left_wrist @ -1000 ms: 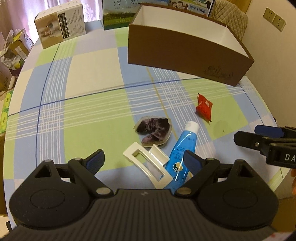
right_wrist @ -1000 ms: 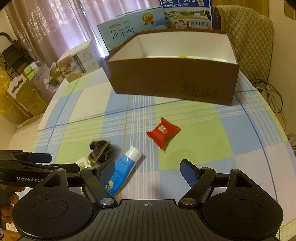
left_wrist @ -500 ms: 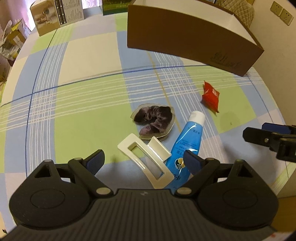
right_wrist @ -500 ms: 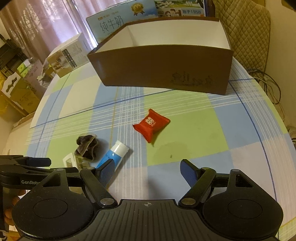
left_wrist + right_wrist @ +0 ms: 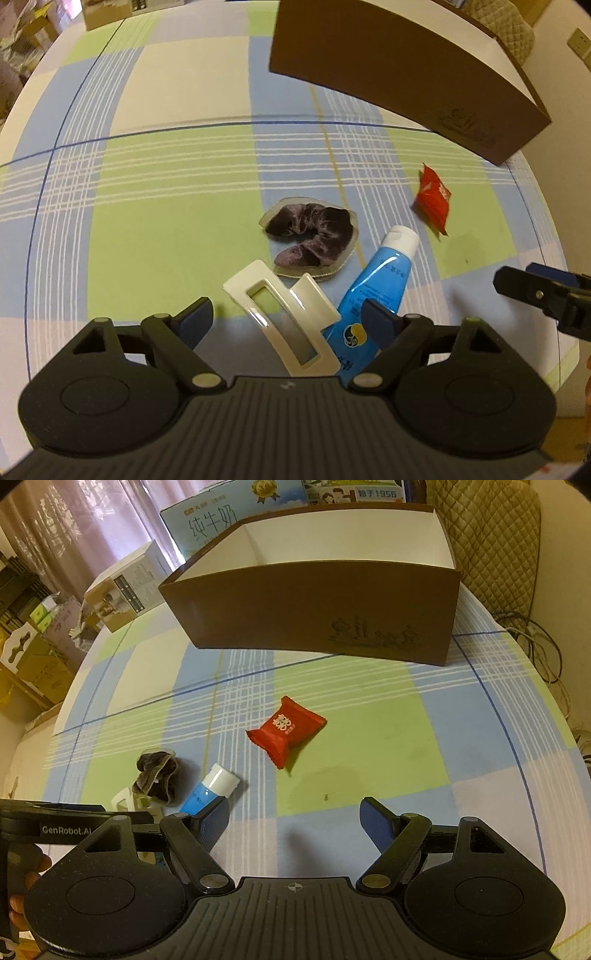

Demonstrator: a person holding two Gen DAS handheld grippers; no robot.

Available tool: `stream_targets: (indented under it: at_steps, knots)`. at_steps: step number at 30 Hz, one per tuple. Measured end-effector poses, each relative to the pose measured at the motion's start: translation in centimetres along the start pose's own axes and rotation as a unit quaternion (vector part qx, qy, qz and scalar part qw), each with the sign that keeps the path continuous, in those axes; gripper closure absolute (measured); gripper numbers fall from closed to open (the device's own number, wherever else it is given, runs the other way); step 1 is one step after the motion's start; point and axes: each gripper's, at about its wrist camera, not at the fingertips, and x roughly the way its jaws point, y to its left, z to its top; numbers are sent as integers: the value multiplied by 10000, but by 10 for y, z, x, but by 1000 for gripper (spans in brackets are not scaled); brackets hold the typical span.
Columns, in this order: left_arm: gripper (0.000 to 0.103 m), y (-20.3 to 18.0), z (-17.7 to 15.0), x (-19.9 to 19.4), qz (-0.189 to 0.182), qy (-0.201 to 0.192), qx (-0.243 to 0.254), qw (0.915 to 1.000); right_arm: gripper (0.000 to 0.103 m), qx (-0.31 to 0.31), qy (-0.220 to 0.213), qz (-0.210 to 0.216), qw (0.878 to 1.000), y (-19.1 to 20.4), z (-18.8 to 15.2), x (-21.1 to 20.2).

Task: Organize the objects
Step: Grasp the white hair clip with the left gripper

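Observation:
A white hair claw clip [image 5: 284, 314] lies on the checked tablecloth between the fingers of my open left gripper [image 5: 286, 319]. A blue tube with a white cap [image 5: 380, 280] lies just right of it, and a purple scrunchie in clear wrap [image 5: 310, 236] lies beyond. A red snack packet [image 5: 286, 729] lies ahead of my open, empty right gripper [image 5: 295, 823]; it also shows in the left wrist view [image 5: 434, 199]. The brown open box [image 5: 317, 605] stands at the back. The tube [image 5: 210, 792] and scrunchie [image 5: 157, 773] show left in the right wrist view.
Milk cartons [image 5: 218, 517] stand behind the box and a small white carton [image 5: 125, 587] sits at the table's far left. A quilted chair back [image 5: 495, 542] is behind the table on the right. Cardboard boxes [image 5: 33, 653] stand off the left edge.
Both grippers have moved forward and lower over the table. The clip now sits between the left fingers, and the red packet is closer to the right gripper. No object has moved.

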Motion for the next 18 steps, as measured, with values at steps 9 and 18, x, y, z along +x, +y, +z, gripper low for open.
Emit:
stream_targets:
  at_steps: [9,18]
  knots:
    - [42,2,3,8,68,16,-228,9997,28,12,67,10,10000,-2,0,5]
    - [66,10,-2,-3,137,-136,-61,9998,28,8,145,156,9998,9,-4,11]
